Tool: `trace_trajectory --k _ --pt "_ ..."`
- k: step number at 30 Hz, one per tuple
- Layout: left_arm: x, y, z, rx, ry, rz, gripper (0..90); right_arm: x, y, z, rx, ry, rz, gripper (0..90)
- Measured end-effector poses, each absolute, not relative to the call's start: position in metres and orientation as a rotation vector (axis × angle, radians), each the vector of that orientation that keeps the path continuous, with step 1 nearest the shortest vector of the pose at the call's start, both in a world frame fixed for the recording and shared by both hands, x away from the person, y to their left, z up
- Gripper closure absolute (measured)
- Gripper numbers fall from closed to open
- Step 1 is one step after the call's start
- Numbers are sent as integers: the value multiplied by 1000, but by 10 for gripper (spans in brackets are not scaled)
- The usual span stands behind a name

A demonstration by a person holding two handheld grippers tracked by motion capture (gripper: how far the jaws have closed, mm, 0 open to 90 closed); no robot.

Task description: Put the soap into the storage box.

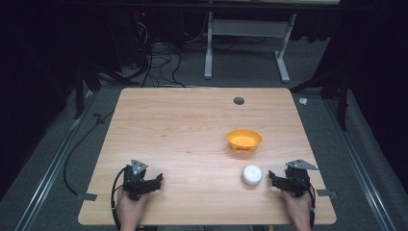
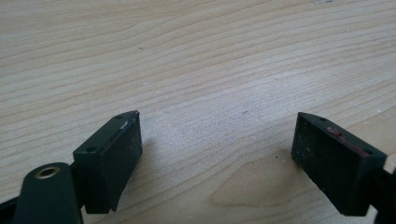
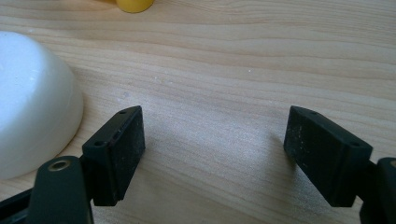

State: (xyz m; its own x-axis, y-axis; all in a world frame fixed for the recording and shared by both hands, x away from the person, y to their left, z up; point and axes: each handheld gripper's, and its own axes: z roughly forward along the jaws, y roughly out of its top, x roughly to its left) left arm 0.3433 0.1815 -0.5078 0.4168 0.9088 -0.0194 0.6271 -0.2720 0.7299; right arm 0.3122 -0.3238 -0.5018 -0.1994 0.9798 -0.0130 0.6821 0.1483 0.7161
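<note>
Orange bowl (image 1: 244,139) looks empty; white bowl (image 1: 252,174) lies overturned beside it.

No text, label, brand, number or sign can be read anywhere: not on the table (image 1: 192,125), nor on either bowl beside the right claw (image 1: 273,178).

Open left claw (image 2: 217,140) over table (image 2: 196,56)

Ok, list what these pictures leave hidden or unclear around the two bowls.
- White bowl: right gripper view, cut off by the left edge; it lies dome up, so its inside is hidden.
- Orange bowl: high view, too small to tell any contents.
- Small white bit beyond the table: too small to identify.
</note>
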Motion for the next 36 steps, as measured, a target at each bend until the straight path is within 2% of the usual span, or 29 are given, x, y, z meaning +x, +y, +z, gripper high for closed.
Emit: trace_trajectory --k 10,14,36 --pt "343 182 -508 2005 1298 540 166 312 -324 -502 1568 1963 816 205" --pt "343 181 -508 2005 1298 540 166 313 -325 -502 1584 1960 801 156" --pt "343 181 -508 2006 1299 538 166 282 -322 -488 1524 1998 942 174"
